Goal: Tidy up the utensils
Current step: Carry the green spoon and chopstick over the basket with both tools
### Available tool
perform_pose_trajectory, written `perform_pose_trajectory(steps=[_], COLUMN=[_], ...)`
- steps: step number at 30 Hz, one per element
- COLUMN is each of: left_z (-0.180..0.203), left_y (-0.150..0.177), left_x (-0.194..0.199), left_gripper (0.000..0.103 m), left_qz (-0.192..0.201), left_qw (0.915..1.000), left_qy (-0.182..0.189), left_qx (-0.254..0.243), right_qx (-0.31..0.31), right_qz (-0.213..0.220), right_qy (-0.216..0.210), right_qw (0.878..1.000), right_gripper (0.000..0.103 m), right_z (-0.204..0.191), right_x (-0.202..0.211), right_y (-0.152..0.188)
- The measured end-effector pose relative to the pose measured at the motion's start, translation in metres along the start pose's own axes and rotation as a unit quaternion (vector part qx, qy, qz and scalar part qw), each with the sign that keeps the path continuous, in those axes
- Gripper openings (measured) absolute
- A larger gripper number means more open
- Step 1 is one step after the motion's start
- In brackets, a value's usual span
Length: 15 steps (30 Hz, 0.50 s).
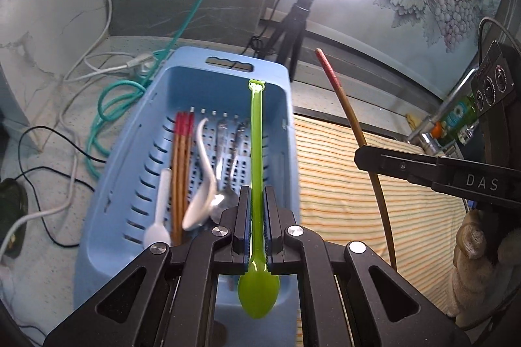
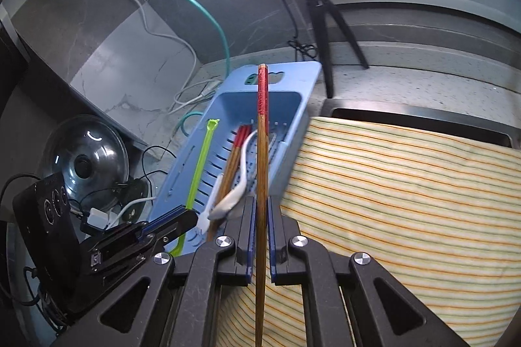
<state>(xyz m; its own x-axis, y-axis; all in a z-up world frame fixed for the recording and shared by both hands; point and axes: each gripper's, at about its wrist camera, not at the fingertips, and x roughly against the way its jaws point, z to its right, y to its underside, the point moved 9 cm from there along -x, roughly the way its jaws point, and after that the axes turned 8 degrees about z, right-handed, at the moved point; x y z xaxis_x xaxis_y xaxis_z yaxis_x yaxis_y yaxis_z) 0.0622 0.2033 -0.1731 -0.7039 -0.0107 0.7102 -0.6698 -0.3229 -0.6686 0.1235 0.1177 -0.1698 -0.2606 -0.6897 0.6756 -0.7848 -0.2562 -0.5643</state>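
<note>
My left gripper [image 1: 257,203] is shut on a green plastic spoon [image 1: 256,151], handle pointing away, held above the near end of a blue slotted basket [image 1: 110,184]. The basket holds red-tipped wooden chopsticks [image 1: 182,158], a white ceramic spoon [image 1: 203,184], a small white plastic spoon [image 1: 161,210] and metal spoons [image 1: 224,171]. My right gripper [image 2: 260,216] is shut on a single red-tipped chopstick [image 2: 262,168], held over the basket's [image 2: 293,80] right edge. That chopstick also shows in the left wrist view [image 1: 355,125]. The green spoon [image 2: 198,164] and left gripper [image 2: 169,225] show at left.
A striped cloth [image 1: 358,190] lies right of the basket. A ring light on a black tripod [image 1: 293,21] stands behind it. Cables [image 1: 107,106] lie on the counter at left. A glass pot lid [image 2: 86,158] sits at far left. A faucet and bottles [image 1: 456,119] stand at right.
</note>
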Motion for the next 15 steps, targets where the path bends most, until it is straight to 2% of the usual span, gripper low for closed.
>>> perform_pose_trajectory(steps=[9, 15], left_z=[-0.025, -0.035], left_y=[-0.008, -0.012], left_x=[-0.019, -0.029], left_gripper=[0.006, 0.006], left_qz=[-0.013, -0.018], left_qw=[0.9999, 0.9997], left_qy=[-0.002, -0.009], left_qx=[0.010, 0.013], right_qx=[-0.006, -0.020], right_qz=[-0.015, -0.026], right_qy=[-0.005, -0.001], right_qw=[1.000, 0.999], right_gripper=[0.006, 0.006], right_z=[-0.021, -0.021], right_x=[-0.040, -0.062], right_y=[-0.009, -0.010])
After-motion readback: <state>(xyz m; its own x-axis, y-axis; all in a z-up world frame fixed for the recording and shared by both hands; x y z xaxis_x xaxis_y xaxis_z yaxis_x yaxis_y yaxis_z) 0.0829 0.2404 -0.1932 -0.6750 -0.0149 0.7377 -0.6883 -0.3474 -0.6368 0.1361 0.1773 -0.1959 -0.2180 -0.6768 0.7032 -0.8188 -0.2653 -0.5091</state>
